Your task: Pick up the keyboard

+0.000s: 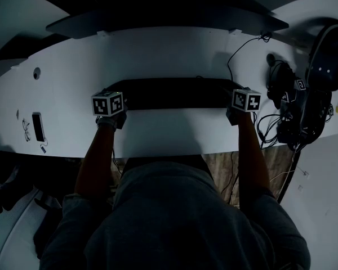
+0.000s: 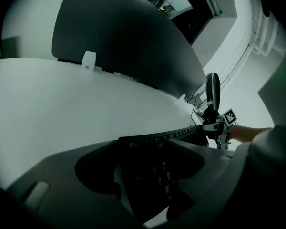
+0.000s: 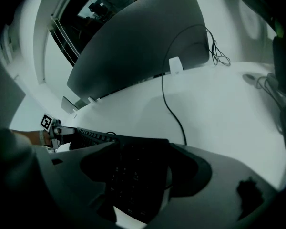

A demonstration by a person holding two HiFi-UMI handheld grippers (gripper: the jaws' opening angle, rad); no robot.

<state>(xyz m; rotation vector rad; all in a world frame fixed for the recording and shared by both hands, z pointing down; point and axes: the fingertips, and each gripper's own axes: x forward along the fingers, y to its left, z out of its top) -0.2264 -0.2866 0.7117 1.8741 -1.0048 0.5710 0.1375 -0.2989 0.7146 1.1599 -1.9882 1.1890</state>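
A long black keyboard (image 1: 174,93) lies across the white desk (image 1: 158,55) in front of the person. My left gripper (image 1: 118,99) is at its left end and my right gripper (image 1: 235,101) at its right end. In the left gripper view the keyboard's end (image 2: 150,180) sits between the jaws of my left gripper (image 2: 143,149), which stand wide. The right gripper view shows the same: the keyboard's other end (image 3: 126,178) fills the gap of my right gripper (image 3: 142,149). I see no pads pressing on it. The keyboard appears to rest on the desk.
A dark phone (image 1: 38,126) and glasses (image 1: 25,129) lie at the desk's left. A black cable (image 1: 236,52) runs back from the keyboard's right end. Tangled cables and dark gear (image 1: 301,106) crowd the right side. A dark partition (image 1: 158,21) closes off the far edge.
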